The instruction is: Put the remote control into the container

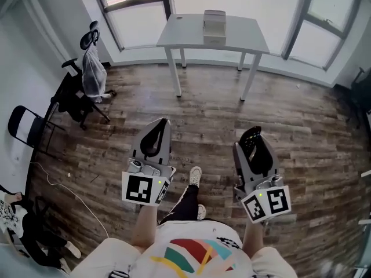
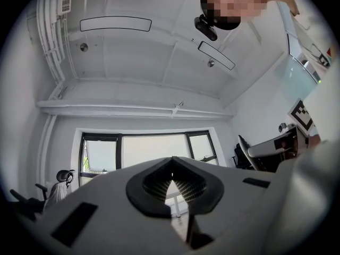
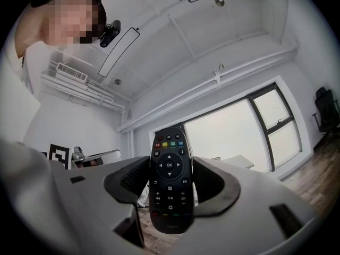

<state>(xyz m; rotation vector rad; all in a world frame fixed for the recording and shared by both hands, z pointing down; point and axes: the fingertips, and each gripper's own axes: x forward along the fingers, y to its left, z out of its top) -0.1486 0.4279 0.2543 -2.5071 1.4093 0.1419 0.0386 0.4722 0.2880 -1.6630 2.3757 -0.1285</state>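
Remote control (image 3: 169,179): judged light, rigid, smooth plastic, slippery | right hand-held gripper (image 1: 255,149) clamped its lower half, frame centre | left hand-held gripper (image 1: 153,142) closed, empty

"What's on the white table (image 1: 243,36)?"
"Just a pale container (image 1: 214,26), toward the table's back edge."
"And the wooden floor (image 1: 203,120)?"
"Left of the table stands an office chair (image 1: 75,94). Farther left is a black folding chair (image 1: 26,129), with dark bags (image 1: 35,236) well in front of it."
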